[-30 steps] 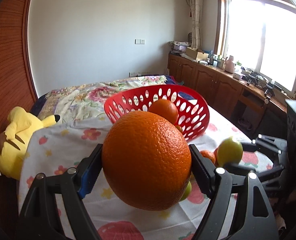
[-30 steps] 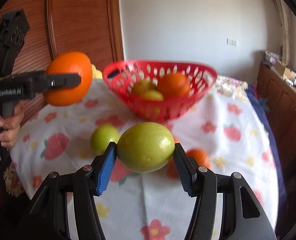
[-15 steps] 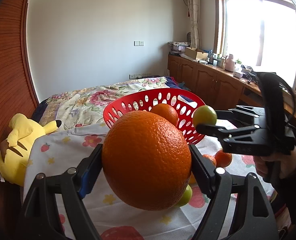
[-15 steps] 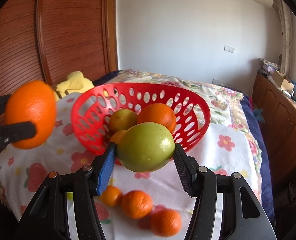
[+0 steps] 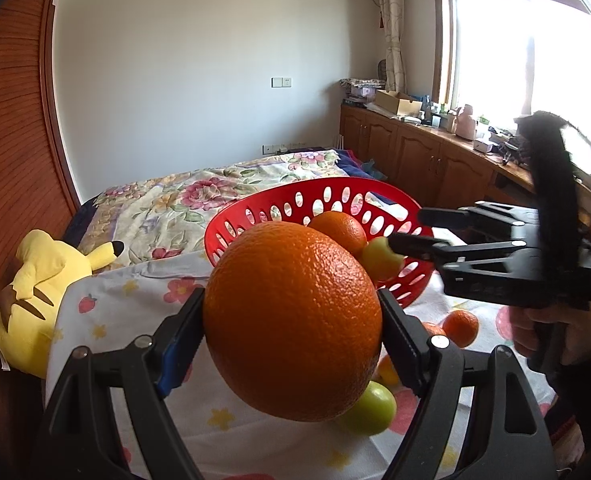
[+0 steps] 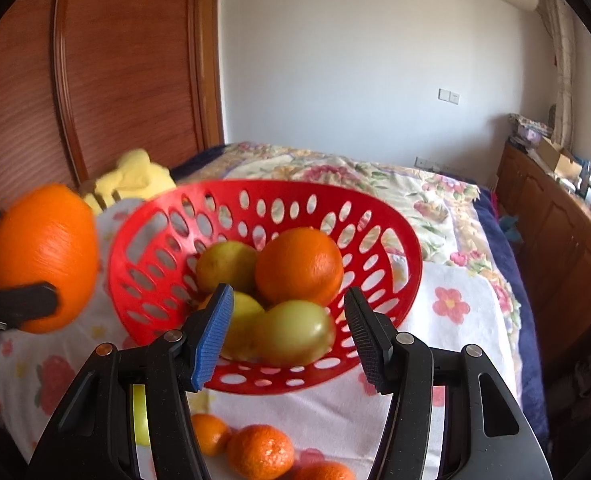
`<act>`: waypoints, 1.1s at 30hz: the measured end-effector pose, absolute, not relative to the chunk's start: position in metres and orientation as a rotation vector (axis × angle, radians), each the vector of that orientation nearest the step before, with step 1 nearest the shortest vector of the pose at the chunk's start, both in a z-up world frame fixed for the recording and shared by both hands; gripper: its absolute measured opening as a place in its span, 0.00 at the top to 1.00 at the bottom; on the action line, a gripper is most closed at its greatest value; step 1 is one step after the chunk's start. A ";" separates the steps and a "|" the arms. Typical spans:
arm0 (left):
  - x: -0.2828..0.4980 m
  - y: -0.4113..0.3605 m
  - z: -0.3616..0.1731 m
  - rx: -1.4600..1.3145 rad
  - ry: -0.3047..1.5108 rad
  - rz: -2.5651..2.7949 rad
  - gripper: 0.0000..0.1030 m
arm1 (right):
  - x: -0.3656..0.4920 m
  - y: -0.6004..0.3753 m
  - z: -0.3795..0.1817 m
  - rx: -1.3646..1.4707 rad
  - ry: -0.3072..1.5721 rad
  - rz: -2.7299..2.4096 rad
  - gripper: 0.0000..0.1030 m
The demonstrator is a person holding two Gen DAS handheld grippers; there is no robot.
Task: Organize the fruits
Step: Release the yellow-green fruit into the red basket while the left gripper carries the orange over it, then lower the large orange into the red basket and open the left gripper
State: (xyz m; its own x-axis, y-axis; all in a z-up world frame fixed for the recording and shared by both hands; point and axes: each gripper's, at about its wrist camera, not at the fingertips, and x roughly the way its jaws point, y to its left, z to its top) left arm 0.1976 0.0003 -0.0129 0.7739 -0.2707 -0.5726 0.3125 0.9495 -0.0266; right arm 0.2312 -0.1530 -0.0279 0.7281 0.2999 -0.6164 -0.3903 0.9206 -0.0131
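My left gripper [image 5: 293,322] is shut on a large orange [image 5: 291,320], held above the flowered cloth just left of the red basket [image 5: 279,212]. The same orange [image 6: 43,264] shows at the left of the right wrist view. My right gripper [image 6: 289,336] is open over the basket's [image 6: 399,256] near rim. A green fruit [image 6: 295,336] lies between its pads, free of them, in the basket beside an orange [image 6: 299,266] and two yellow-green fruits [image 6: 225,264]. In the left wrist view the right gripper [image 5: 407,232] reaches over the basket with the green fruit [image 5: 379,258] at its tips.
Small tangerines [image 6: 261,450] and a green fruit [image 5: 369,408] lie on the flowered cloth [image 6: 451,300] in front of the basket. A yellow plush toy [image 5: 39,288] lies at the left by the wooden wall. Wooden cabinets [image 5: 427,160] line the right side under the window.
My right gripper moved forward over the basket and opened, letting the green fruit go into the basket. My left gripper kept hold of the large orange and moved closer to the basket.
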 end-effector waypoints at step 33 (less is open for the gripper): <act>0.260 -0.055 -0.029 0.144 0.685 -0.287 0.21 | 0.177 -0.195 -0.038 -0.100 0.617 0.392 0.43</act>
